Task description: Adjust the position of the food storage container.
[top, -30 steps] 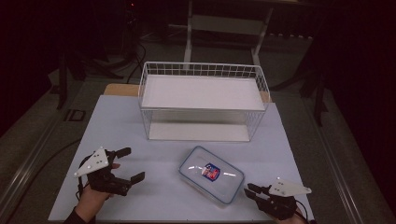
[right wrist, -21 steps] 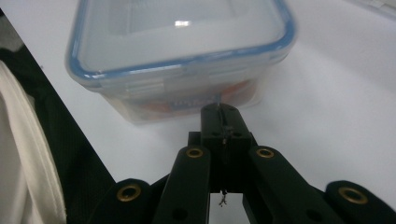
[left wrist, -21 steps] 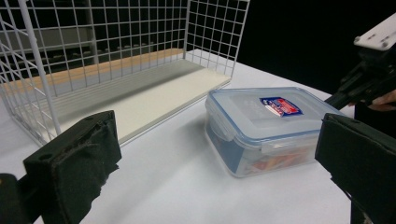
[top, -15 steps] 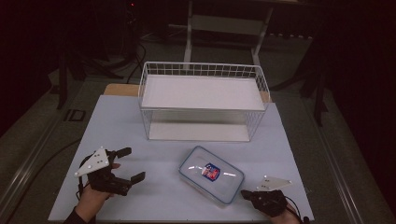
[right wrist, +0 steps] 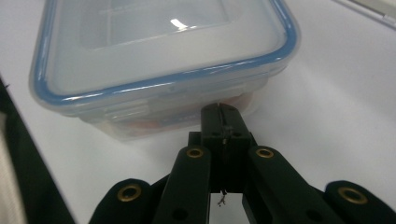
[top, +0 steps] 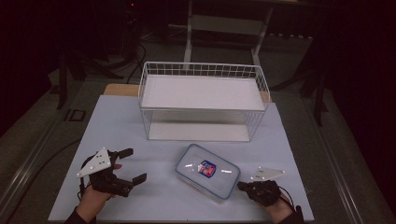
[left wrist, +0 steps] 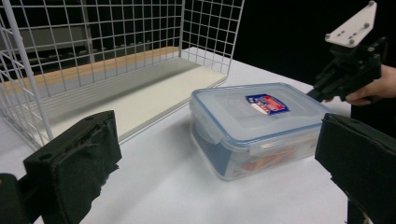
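The right gripper (top: 243,186) has just closed its jaws with nothing between them and has slid in from the table's (top: 116,121) right edge, so its pinched tips now sit at, maybe touching, the near-right side wall of the clear rectangular plastic food box with the blue-rimmed snap lid (top: 207,170). That box lies flat on the white table just in front of the white wire basket (top: 203,100), unmoved from a second ago. Likely a push or latch poke comes next; the left gripper (top: 132,164) waits with jaws spread wide, empty, left of the box.
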{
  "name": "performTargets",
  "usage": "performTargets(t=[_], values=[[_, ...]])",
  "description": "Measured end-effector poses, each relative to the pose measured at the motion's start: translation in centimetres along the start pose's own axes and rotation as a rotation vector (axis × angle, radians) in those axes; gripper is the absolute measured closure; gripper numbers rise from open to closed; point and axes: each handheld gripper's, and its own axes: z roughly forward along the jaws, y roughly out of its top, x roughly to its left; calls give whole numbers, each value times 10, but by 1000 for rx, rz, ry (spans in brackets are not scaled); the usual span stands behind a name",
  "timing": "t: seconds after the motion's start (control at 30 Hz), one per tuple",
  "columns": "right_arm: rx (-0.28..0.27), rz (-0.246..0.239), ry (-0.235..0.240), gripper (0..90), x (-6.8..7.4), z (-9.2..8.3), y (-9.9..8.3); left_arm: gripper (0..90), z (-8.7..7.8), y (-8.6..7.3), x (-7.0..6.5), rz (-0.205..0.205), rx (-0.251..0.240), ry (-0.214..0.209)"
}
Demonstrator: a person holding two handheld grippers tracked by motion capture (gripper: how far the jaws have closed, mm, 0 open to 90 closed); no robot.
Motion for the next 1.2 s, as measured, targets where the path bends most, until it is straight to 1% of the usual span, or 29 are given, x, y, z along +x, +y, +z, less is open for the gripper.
performTargets(t=[0.1, 0.2, 0.23, 0.27, 0.33, 0.4, 0.47, 0.5, 0.53, 0.57, 0.6, 0.67, 0.77, 0.83, 0.87, 0.9, 0.97, 1.0, 1.07, 1.2], values=[[-2, -6, -6, 900, -3, 5, 6, 0, 0, 0, 0, 0, 0, 0], [3, 2, -13, 900, -5, 9, 9, 0, 0, -1, 0, -2, 2, -4], [9, 13, -1, 900, -5, 9, 8, 0, 0, -1, 0, 0, 2, -3], [14, 14, 0, 900, -4, 9, 7, 0, 0, -1, 0, 0, 1, -4], [28, 6, 8, 900, 1, 7, 5, 0, 0, -1, 0, -1, -1, -2], [27, 2, 17, 900, 6, 5, 3, 0, 0, -1, 0, -2, -2, -2], [24, 13, 37, 900, 12, 1, 2, 0, 0, -1, 0, 3, 0, -3], [25, 5, 48, 900, 16, 0, 2, 0, 0, 0, 0, 4, 1, -3], [25, 5, 48, 900, 16, 0, 2, 0, 0, 0, 0, 4, 1, -3], [28, 3, 57, 900, 19, 0, 1, 0, 0, 0, 0, 4, 1, -2], [47, -2, 78, 900, 28, 1, -1, 0, 0, 0, 0, 3, 1, -2], [55, -12, 107, 900, 38, 3, -2, 0, 0, 0, 0, 3, 1, -2], [46, -18, 143, 900, 47, 5, 1, 0, 0, 0, 0, 4, 3, -2], [51, -39, 166, 900, 54, 9, 4, 0, 0, 0, 0, 6, 4, -1], [54, -49, 170, 900, 58, 11, 5, 0, 0, 0, 0, 5, 3, -1], [54, -50, 179, 900, 60, 14, 6, 0, 0, 0, 0, 3, 2, -1], [53, -56, 181, 900, 62, 16, 7, 0, 0, -1, 1, 3, 4, -1], [56, -72, 165, 900, 65, 21, 10, 0, 0, -1, 1, 2, 3, -1], [64, -78, 152, 899, 66, 24, 11, 0, 0, -1, 1, 3, 3, -1], [75, -73, 152, 900, 66, 26, 11, 0, 0, -1, 1, 3, 2, -3]])
